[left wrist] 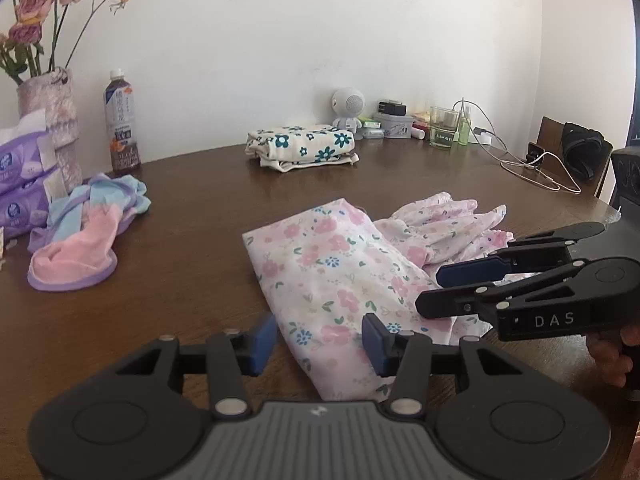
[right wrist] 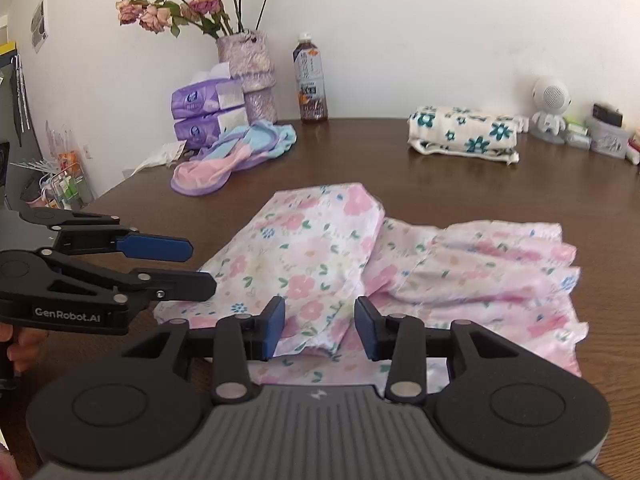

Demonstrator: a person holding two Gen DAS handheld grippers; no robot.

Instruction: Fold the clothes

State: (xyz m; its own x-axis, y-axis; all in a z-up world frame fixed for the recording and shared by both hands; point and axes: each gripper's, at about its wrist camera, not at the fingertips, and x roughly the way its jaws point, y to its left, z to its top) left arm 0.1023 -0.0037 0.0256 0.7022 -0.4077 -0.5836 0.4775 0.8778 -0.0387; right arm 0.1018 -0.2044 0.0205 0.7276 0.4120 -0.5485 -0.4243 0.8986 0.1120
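My left tool (left wrist: pixel 318 340) hangs with its fingers apart over the near corner of the pink flowered garment (left wrist: pixel 340 284), gripping nothing. My right tool (right wrist: pixel 320 326) is also spread wide, low over the garment's near edge, empty. The garment lies partly folded on the brown table (left wrist: pixel 192 240), its ruffled end bunched to the right. Behind it, by the wall, sits a folded blue-flowered cloth (left wrist: pixel 304 146); to its left, a crumpled pastel heap (left wrist: pixel 88 232).
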